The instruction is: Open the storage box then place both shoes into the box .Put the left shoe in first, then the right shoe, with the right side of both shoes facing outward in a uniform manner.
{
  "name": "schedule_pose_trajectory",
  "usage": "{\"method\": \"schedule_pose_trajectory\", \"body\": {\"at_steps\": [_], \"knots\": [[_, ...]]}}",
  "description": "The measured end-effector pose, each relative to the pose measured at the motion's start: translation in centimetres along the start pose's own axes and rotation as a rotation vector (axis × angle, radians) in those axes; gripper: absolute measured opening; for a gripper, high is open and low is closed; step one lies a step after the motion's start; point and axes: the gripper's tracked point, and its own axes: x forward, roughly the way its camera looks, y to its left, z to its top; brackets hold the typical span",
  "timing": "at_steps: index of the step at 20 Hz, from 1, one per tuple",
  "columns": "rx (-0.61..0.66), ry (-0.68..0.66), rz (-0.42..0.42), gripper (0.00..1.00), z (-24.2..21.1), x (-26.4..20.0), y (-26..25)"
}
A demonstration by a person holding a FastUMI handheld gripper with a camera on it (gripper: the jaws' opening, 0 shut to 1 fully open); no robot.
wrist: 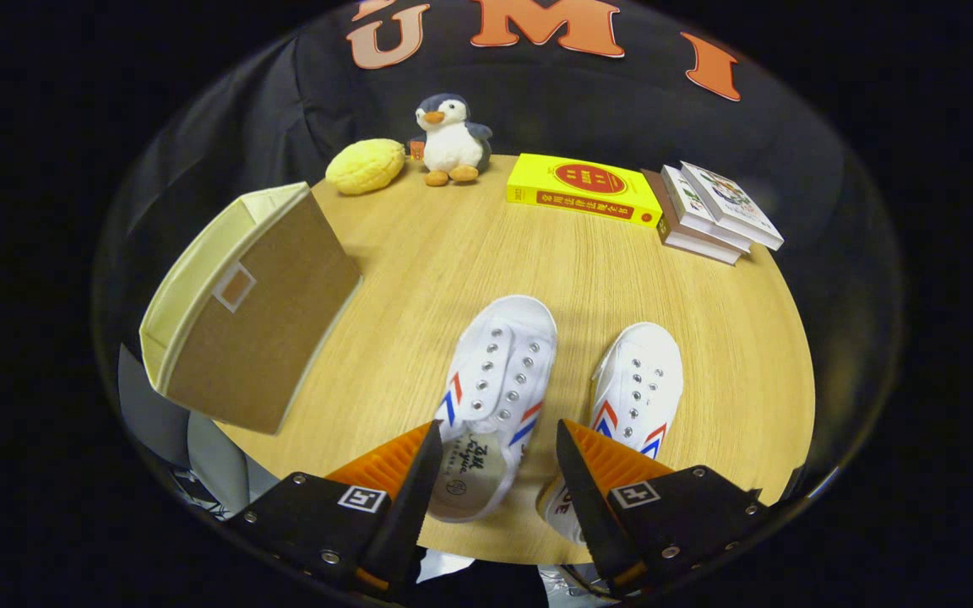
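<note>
Round, light wood-grain bench. Resting on it: a tan fabric storage box with a cream lining at one side; two white shoes, the left shoe and the right shoe, side by side near the front; along the far edge, a yellow bun-shaped toy, a plush penguin, a yellow book and a stack of books.

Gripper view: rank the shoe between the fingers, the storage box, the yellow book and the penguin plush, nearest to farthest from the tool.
From the open tool:
1. Shoe, heel between the fingers, toe pointing away.
2. Storage box, ahead and off to the left, on the table's edge.
3. Yellow book, far side of the table, slightly right.
4. Penguin plush, at the back by the wall; only slightly beyond the book.
</note>
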Motion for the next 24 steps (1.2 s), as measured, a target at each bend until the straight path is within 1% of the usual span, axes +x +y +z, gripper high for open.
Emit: {"method": "schedule_pose_trajectory", "body": {"at_steps": [2,4,6,8,9,11,14,17,18,20,21,23,24], "knots": [[-0.010,0.014,-0.014,0.79,-0.8,0.9,-0.3],[-0.032,0.036,-0.007,0.76,-1.8,1.9,-0.4],[-0.051,0.062,-0.021,0.69,-2.7,2.6,-0.8],[-0.050,0.056,-0.044,0.62,-3.1,3.6,-1.4],[-0.040,0.050,-0.050,0.57,-3.0,4.0,-1.7],[-0.004,0.044,-0.024,0.51,-2.8,4.9,-1.3],[0.005,0.013,-0.017,0.40,-2.2,5.4,-1.1],[0.023,-0.010,-0.009,0.24,-2.0,5.6,-0.8],[0.042,-0.013,0.000,0.24,-2.0,5.6,-0.6],[0.075,-0.003,0.037,0.16,-2.2,5.7,-0.4],[0.100,0.011,0.051,0.08,-2.3,5.7,-0.4],[0.133,0.019,0.059,0.04,-1.9,5.4,-0.3],[0.135,0.000,0.062,0.03,-1.2,5.0,-0.1]]}}
